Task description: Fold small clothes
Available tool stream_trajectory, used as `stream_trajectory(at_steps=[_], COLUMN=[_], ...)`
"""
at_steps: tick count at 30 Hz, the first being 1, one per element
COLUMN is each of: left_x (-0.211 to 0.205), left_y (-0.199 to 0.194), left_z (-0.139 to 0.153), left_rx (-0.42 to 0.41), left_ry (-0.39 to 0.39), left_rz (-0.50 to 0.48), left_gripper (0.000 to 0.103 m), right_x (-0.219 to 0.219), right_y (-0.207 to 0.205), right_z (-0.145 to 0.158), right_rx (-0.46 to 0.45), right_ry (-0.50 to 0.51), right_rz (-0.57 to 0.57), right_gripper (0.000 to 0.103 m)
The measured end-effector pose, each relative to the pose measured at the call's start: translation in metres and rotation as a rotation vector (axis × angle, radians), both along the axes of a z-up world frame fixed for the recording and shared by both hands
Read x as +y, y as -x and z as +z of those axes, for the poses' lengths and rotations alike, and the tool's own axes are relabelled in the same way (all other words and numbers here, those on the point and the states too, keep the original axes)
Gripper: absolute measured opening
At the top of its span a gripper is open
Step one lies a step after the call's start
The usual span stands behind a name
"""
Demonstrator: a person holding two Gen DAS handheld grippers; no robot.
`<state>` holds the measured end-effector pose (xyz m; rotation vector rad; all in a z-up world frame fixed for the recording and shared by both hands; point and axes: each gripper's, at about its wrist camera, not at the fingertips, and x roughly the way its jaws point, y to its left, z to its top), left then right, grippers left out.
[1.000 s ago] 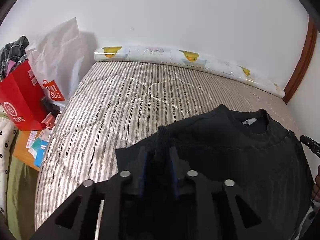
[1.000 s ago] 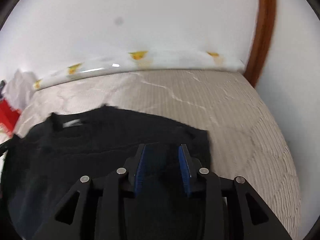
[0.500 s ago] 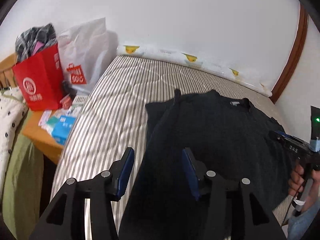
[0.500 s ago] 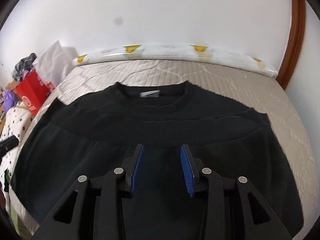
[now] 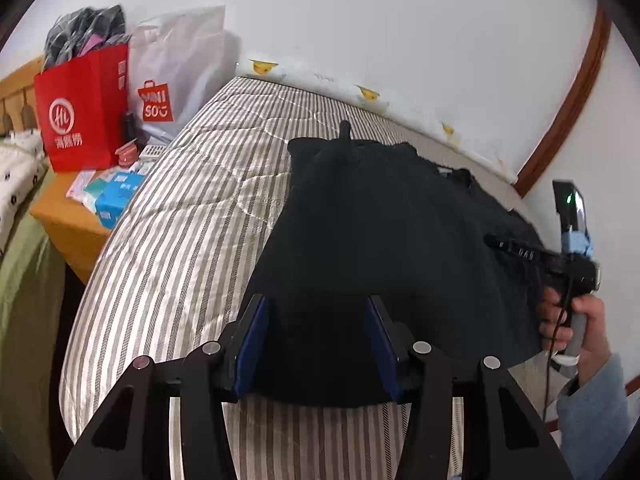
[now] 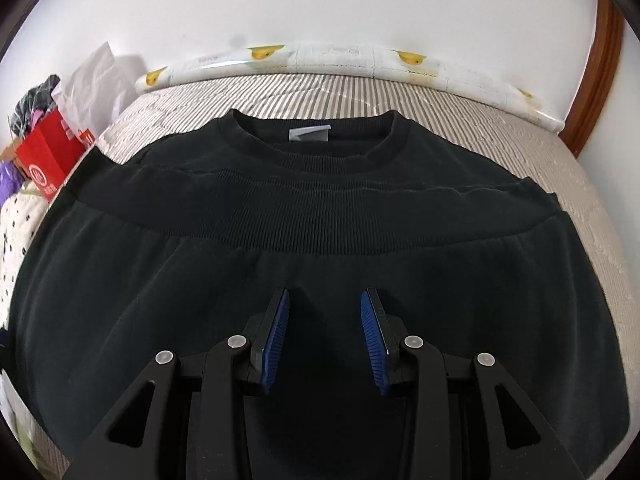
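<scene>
Black knit, the sweatshirt (image 6: 320, 248) lies flat on the striped quilted mattress (image 5: 192, 216) ahead of the right gripper (image 6: 325, 332), collar pointing away from it, ribbed hem folded up across the chest (long axis running sideways). Both grippers stand spread, pinching nothing; the left gripper (image 5: 316, 340) has just been opening. Far left of it, a red paper bag (image 5: 80, 112) holds dark clothes.

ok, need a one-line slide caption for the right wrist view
Right gripper, jaws open, above a black sweatshirt folded hem-to-chest on a striped mattress.
</scene>
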<state>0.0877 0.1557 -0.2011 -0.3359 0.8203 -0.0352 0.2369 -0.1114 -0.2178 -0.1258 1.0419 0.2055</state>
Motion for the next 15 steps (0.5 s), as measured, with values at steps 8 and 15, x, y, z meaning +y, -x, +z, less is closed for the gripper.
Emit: stream_trajectory(at_steps=[8, 15], left_x=[0.01, 0.009], left_y=[0.027, 0.05], left_z=[-0.008, -0.017], left_rx=[-0.039, -0.034], left_ry=[0.087, 0.121], left_rz=[0.008, 0.005], left_gripper=[0.047, 0.047], right_x=[-0.004, -0.007], right_y=[0.047, 0.092], right_z=[0.006, 0.008], right_rx=[-0.034, -0.052], right_ry=[0.061, 0.084], right_rz=[0.024, 0.062], right_gripper=[0.038, 0.038])
